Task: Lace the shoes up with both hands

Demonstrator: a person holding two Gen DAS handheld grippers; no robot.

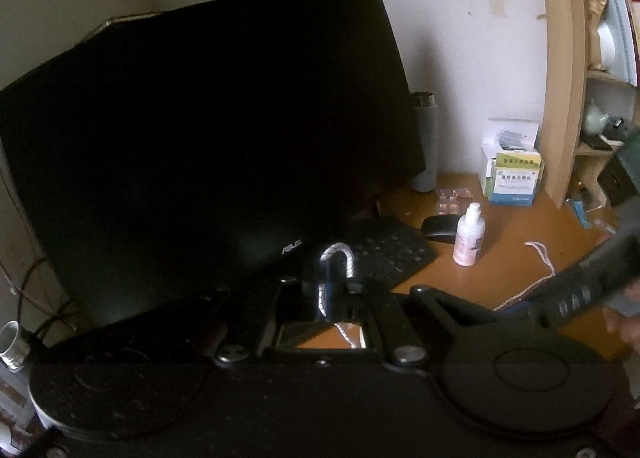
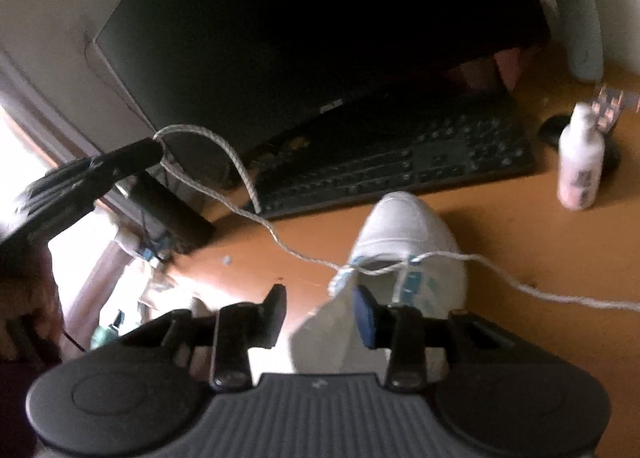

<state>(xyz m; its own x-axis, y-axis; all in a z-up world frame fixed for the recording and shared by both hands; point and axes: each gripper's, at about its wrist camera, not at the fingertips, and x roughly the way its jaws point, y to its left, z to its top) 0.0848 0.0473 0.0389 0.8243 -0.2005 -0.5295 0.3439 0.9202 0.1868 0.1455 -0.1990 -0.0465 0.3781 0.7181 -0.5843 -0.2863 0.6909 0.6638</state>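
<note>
Left gripper [image 1: 335, 290] pinches a loop of shoelace [image 1: 338, 254]; right gripper [image 2: 320, 310] gapes empty above the shoe [image 2: 404, 234].

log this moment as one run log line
left claw: shut on shoelace | right claw: open, over shoe | shoelace: threaded through shoe, free end on desk

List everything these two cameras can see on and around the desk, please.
shoe: one, white with blue eyelet trim, on desk.
lace: one, white, running from shoe up to left gripper.
monitor: one, black, off, at back.
keyboard: one, black, under monitor.
mouse: one, black, beside keyboard.
bottle: one, white and pink, near mouse.
flask: one, grey, behind mouse.
boxes: a few, white and green, against shelf.
shelf: one, wooden, right.
desk: one, orange-brown.
left gripper: black, jaws shut on lace.
right gripper: black, jaws open over shoe.
</note>
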